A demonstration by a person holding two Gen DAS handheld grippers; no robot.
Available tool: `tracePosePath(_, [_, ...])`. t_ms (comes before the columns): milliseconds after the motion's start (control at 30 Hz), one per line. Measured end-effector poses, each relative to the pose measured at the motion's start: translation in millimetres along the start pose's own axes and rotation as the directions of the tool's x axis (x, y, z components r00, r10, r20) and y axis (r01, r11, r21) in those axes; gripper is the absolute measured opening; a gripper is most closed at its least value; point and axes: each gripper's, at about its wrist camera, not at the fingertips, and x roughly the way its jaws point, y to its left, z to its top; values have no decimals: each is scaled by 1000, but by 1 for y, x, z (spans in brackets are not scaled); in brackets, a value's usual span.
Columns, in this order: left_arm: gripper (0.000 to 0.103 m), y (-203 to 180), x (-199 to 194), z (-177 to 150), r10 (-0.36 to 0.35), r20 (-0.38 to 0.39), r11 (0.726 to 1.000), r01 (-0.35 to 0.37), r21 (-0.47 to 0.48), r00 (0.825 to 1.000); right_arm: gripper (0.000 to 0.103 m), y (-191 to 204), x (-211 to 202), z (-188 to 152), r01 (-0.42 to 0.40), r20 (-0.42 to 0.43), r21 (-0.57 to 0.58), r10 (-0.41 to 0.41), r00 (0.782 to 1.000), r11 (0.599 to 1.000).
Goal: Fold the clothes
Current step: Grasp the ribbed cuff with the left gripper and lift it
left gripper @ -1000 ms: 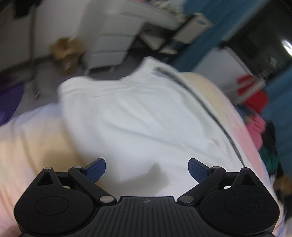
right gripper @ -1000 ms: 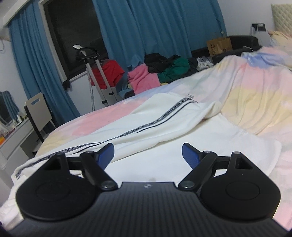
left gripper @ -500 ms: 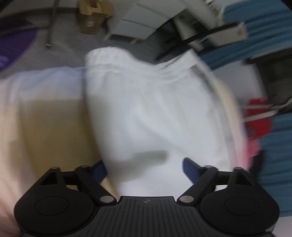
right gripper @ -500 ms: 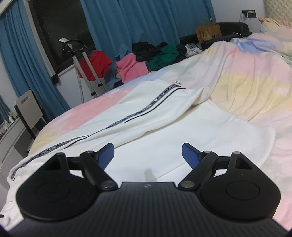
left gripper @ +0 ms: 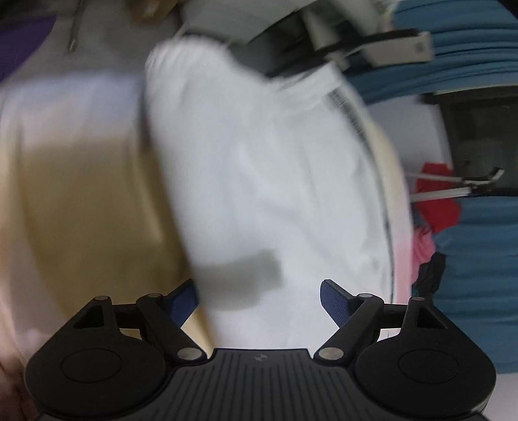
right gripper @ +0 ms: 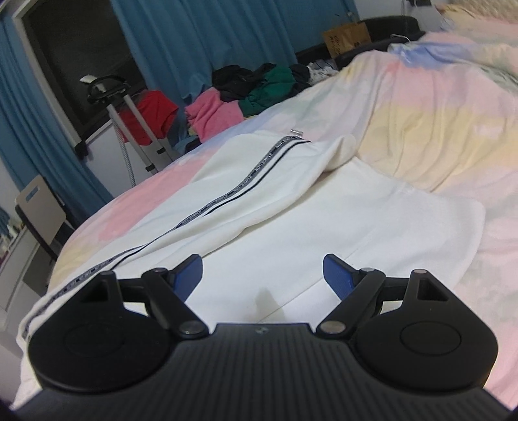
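Note:
White trousers (right gripper: 291, 207) with a dark side stripe lie spread on a pastel bedspread (right gripper: 437, 107), one leg folded loosely over the other. In the blurred left wrist view the same trousers (left gripper: 259, 168) run away toward their elastic waistband at the bed's end. My left gripper (left gripper: 257, 299) hovers open just above the cloth near its left edge, casting a shadow on it. My right gripper (right gripper: 263, 273) is open over the lower leg, nothing between its blue pads (right gripper: 336, 275).
A heap of pink, green and black clothes (right gripper: 246, 94) sits at the bed's far side by blue curtains (right gripper: 200, 42). A garment steamer stand (right gripper: 129, 123) with a red item, a chair (right gripper: 39, 210) and white drawers (left gripper: 259, 22) stand beyond the bed.
The left gripper has swung and rolled over the trousers toward their left edge; its view is blurred. The right gripper has tilted and moved slightly nearer to the cloth. Both stay open.

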Motion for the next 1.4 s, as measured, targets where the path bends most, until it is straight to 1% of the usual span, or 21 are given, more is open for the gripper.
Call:
tracePosePath(100, [82,-3,2,-3,9,-8,1000,-9,13,1000,83,-8,-1,4,7,12,29,-7,1000,1000])
tracePosePath(200, [81,-8,-6,-5,-107,14,994,107,15,994,83,-21,-4,11,18,35,87,-21,999,996])
tracePosePath(233, [81,-9,-8,-5,-157,23,988,157,12,987,83,-29,-4,14,27,41,120,-33,999,992])
tracePosePath(267, [81,-9,-12,-4,-227,35,974,227,4,973,83,-39,-4,18,38,45,157,-46,998,987])
tracePosePath(333, [81,-8,-21,-5,-345,54,938,346,-9,937,83,-61,-5,23,79,54,245,-94,994,966])
tracePosePath(400, [81,-5,-26,-10,-386,59,922,387,-17,921,83,-81,-10,25,157,73,335,-192,979,929])
tracePosePath(433, [81,-3,-25,-11,-362,53,932,363,-22,931,83,-90,-13,24,197,85,377,-246,966,905])
tracePosePath(533, [78,7,-14,-10,-247,14,967,247,-67,969,83,-113,-21,22,246,106,471,-332,937,847])
tracePosePath(633, [74,18,-3,-10,-130,-31,986,126,-107,991,83,-136,-24,17,299,91,578,-425,901,759])
tracePosePath(667, [69,22,0,-9,-104,-39,988,99,-121,994,83,-142,-22,15,306,77,598,-433,898,741])
tracePosePath(700, [68,25,1,-8,-108,-33,985,103,-138,994,83,-148,-18,12,311,62,615,-437,897,725])
tracePosePath(833, [65,33,6,4,-149,7,970,148,-194,989,81,-166,12,6,320,-53,643,-376,925,696])
tracePosePath(900, [56,33,8,8,-157,27,966,159,-204,987,79,-170,30,5,308,-82,645,-338,938,700])
tracePosePath(967, [52,36,8,14,-179,43,959,185,-213,983,68,-170,45,5,302,-97,635,-314,944,711])
tracePosePath(1000, [50,37,8,18,-200,53,953,207,-219,978,55,-167,47,7,289,-77,626,-312,947,724])
tracePosePath(1033, [47,37,7,20,-229,64,946,238,-221,971,34,-164,49,9,272,-52,615,-307,950,740])
tracePosePath(1100, [30,34,0,19,-266,88,940,279,-195,960,10,-159,49,13,230,3,610,-292,956,758])
tracePosePath(1200, [15,29,-8,16,-291,119,942,306,-137,949,7,-152,34,19,134,138,636,-283,949,760])
tracePosePath(1267, [13,25,-16,16,-329,144,933,345,-106,933,6,-146,21,27,101,219,609,-290,932,787])
tracePosePath(1333, [11,21,-30,14,-366,174,922,382,-64,914,6,-141,6,31,98,276,575,-305,911,812])
tracePosePath(1400, [10,16,-44,13,-397,201,912,409,-17,895,6,-140,-5,33,83,314,555,-300,901,828])
